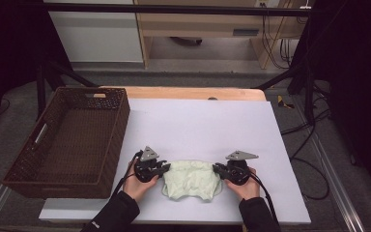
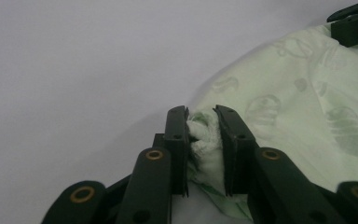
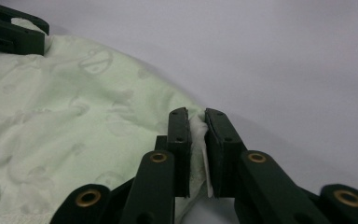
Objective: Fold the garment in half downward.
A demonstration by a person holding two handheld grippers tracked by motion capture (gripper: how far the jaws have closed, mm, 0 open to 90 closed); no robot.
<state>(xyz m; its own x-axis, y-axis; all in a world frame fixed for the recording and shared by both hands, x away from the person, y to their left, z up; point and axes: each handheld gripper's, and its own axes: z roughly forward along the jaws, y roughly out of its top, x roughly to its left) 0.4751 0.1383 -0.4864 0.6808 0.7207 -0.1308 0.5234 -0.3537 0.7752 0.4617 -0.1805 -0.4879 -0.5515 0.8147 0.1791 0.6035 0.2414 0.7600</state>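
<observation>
The pale green cloth (image 1: pixel 192 179) lies crumpled on the bench (image 1: pixel 203 121) near the person, with the left gripper (image 1: pixel 164 166) and right gripper (image 1: pixel 217 168) each clamped on an opposite edge. Gripping looks done; lifting, and perhaps moving it to the empty wicker basket (image 1: pixel 107 145), appears left.

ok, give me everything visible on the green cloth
The cloth is pale green, soft, towel-like fabric with a faint printed pattern, lying crumpled and bunched on the white table cover, near the person's edge. The left gripper pinches its left edge and the right gripper its right edge, fabric squeezed between both pairs of jaws.
</observation>
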